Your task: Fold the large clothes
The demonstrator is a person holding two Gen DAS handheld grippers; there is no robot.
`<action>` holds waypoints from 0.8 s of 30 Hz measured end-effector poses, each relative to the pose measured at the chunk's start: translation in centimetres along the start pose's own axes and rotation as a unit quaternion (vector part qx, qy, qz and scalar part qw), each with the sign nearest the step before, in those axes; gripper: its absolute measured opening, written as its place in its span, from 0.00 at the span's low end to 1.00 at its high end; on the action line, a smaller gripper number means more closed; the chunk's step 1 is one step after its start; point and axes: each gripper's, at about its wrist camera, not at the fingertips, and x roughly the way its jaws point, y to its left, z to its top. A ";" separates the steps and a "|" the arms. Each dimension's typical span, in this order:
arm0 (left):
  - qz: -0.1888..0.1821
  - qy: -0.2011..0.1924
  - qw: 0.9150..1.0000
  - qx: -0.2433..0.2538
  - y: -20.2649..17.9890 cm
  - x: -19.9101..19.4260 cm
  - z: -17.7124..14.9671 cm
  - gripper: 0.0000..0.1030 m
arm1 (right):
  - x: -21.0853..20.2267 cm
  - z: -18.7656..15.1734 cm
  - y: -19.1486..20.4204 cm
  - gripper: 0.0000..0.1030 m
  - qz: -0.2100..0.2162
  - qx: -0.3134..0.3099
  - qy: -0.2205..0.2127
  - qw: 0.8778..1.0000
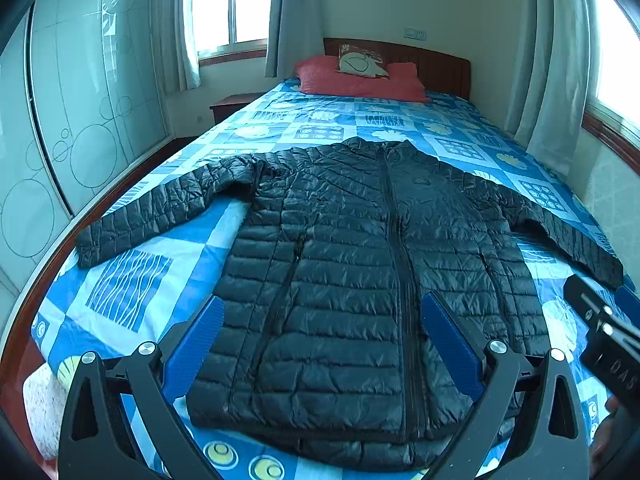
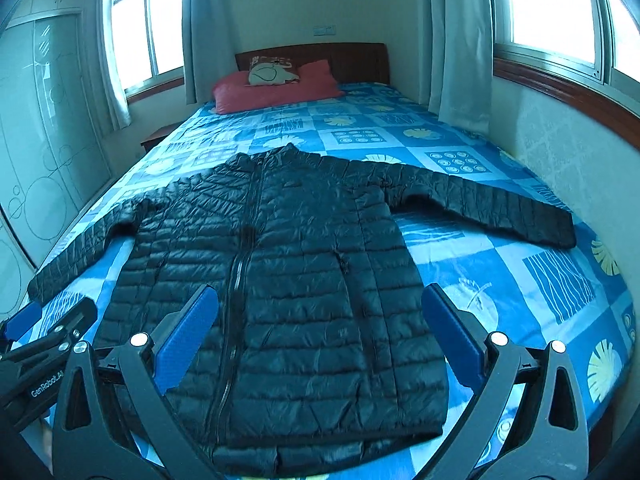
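Note:
A black quilted puffer jacket [image 1: 352,264] [image 2: 288,264] lies flat and zipped on the bed, front up, collar toward the headboard, both sleeves spread out to the sides. My left gripper [image 1: 322,306] hovers open above the jacket's hem, its blue pads [image 1: 196,340] wide apart and holding nothing. Over the hem's right part, my right gripper [image 2: 318,294] is likewise open and empty, with blue pads [image 2: 188,328] spread. The right gripper's body [image 1: 604,332] shows at the right edge of the left wrist view; the left gripper's body [image 2: 44,344] shows at the left edge of the right wrist view.
The bed [image 1: 132,280] has a blue patterned sheet, with a red pillow [image 1: 360,80] and a small cushion [image 1: 362,62] at the wooden headboard. A glass wardrobe [image 1: 80,112] runs along the left, a wall with windows [image 2: 560,8] along the right. A nightstand [image 1: 232,106] stands at the far left.

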 end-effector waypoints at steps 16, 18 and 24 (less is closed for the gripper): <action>0.007 -0.009 1.000 0.015 -0.6 -2.5 -2.1 0.95 | -2.4 -2.2 0.3 0.98 -0.001 -0.013 0.002 1.000; 0.009 -0.012 1.000 0.013 -0.6 -2.7 -2.1 0.95 | -2.5 -2.3 0.3 0.98 0.000 -0.013 0.003 1.000; 0.004 -0.016 1.000 0.010 -0.7 -3.0 -2.3 0.95 | -2.5 -2.6 0.5 0.98 0.002 -0.017 0.005 1.000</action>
